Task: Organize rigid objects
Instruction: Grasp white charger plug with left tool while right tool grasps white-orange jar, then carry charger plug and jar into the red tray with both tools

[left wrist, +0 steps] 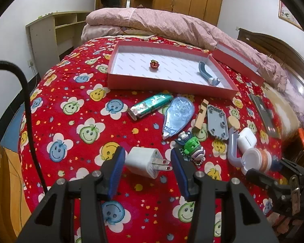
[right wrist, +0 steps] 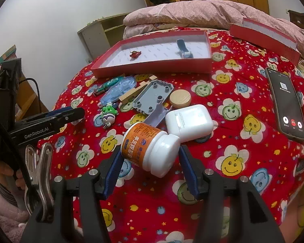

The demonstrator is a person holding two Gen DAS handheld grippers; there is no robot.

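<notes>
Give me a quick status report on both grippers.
Left gripper open around white charger plug. Right gripper open around orange jar. Red box ahead, clutter between.

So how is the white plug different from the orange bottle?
The white plug is a plain boxy cube with metal prongs; the orange bottle is round, with an orange label and white cap. The plug sits between the left gripper fingers, the bottle between the right gripper fingers. Both lie on the red bedspread, not yet squeezed.
</notes>
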